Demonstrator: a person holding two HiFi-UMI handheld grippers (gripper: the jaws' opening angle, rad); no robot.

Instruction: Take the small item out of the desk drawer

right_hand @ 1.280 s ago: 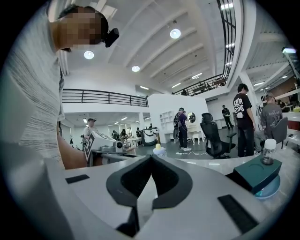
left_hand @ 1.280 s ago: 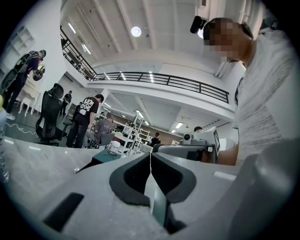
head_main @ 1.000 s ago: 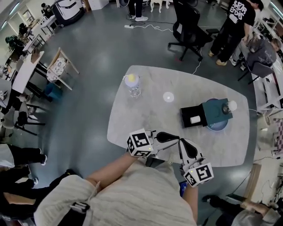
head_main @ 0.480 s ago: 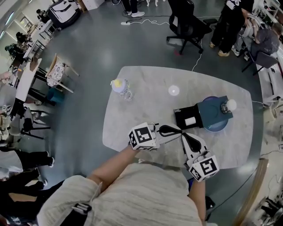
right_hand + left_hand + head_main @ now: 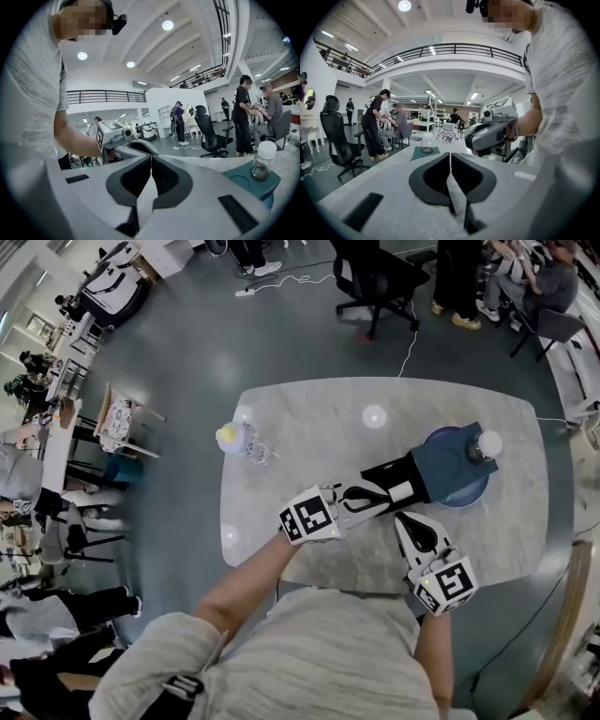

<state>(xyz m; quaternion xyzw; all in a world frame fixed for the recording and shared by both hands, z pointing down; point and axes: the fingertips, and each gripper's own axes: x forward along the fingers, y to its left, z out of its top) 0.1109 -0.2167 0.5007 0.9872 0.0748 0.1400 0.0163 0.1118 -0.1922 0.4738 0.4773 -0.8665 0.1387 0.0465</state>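
An open black drawer (image 5: 392, 480) sticks out of a teal box (image 5: 442, 465) that stands on a blue plate (image 5: 466, 499) at the table's right. A small white item (image 5: 401, 491) lies in the drawer. My left gripper (image 5: 380, 496) reaches rightward, its shut tips at the drawer's front edge; whether they touch it I cannot tell. My right gripper (image 5: 403, 518) is shut and empty, just below the drawer. In the left gripper view the jaws (image 5: 450, 155) meet with nothing between them; so do those in the right gripper view (image 5: 151, 157).
On the grey marble table (image 5: 309, 418) a bottle with a yellow cap (image 5: 234, 439) stands at the left and a small white disc (image 5: 374, 416) at the back. A white-capped bottle (image 5: 486, 443) stands beside the teal box. A black office chair (image 5: 370, 277) and people are beyond.
My left gripper has moved right, from near the table's front edge up to the drawer. The right gripper has shifted a little to the right. The head view has swung.
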